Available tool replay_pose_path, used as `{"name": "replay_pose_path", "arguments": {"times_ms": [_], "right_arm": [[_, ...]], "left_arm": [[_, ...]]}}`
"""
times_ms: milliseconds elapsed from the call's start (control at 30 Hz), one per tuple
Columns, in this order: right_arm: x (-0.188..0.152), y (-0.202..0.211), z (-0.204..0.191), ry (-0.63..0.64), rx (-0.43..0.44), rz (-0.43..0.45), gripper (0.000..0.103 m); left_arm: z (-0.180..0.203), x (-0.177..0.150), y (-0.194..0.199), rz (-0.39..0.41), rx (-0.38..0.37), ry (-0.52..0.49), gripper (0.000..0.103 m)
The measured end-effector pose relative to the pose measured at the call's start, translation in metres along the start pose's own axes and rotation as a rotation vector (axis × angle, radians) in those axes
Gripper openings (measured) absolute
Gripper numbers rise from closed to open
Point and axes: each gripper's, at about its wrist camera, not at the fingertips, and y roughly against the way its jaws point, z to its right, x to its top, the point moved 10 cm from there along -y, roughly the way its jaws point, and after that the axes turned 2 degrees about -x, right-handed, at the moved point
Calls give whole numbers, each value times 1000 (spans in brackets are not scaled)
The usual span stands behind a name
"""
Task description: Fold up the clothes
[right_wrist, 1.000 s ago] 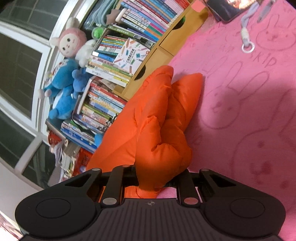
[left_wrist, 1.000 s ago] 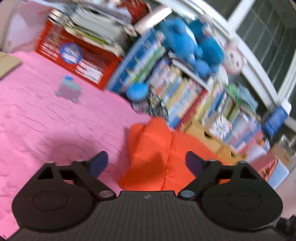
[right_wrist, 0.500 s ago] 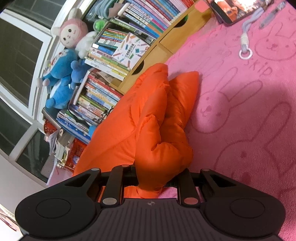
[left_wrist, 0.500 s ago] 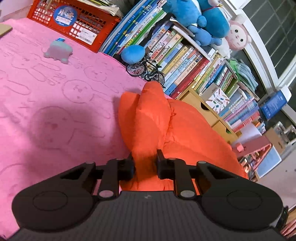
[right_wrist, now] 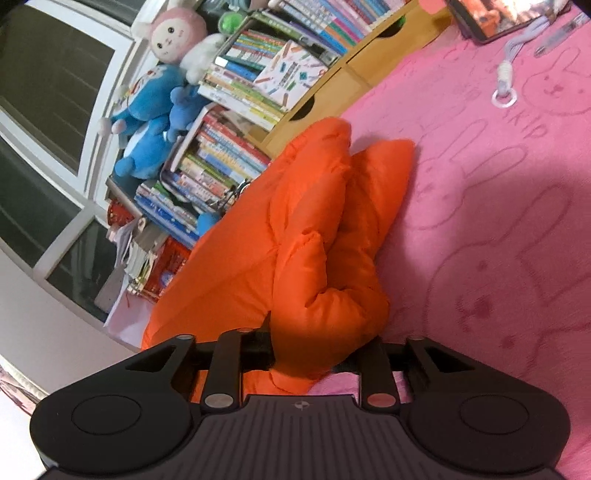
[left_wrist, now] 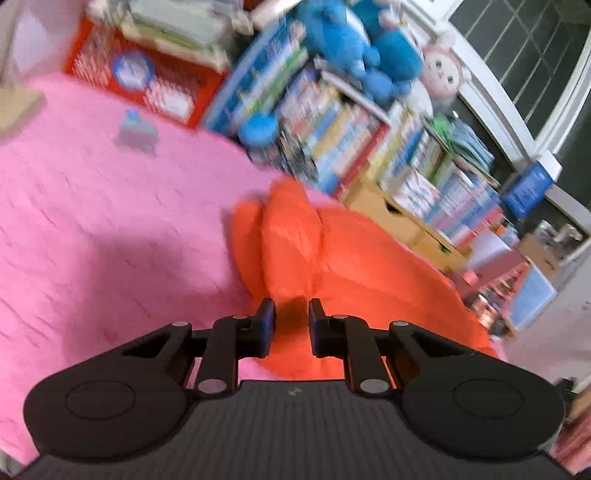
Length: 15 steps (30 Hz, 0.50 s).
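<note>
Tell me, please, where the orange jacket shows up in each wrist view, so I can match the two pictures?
Left wrist: the jacket fills the lower middle and right, running down between the tool's fingers.
Right wrist: the jacket crosses the centre, from the wooden drawers down into the tool.
Shared landmark: the pink doll on the books, upper right in the left view, upper left in the right.

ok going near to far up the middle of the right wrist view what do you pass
right gripper shut on a bunched fold of the orange jacket → wooden drawers → stacked books → pink plush doll
</note>
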Motion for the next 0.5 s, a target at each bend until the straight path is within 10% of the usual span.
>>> {"name": "replay_pose_path", "arguments": {"times_ms": [133,300,500], "right_arm": [[12,24,5,94,-117,81,63],[32,42,-58,594,-426,409,73],[3,-45,-170,1002,-342,427,78]], "left_arm": [[17,32,27,186,191,-186,34],[93,36,-11,247,258,-492,59],[157,7,-114,134,286,-658,60]]}}
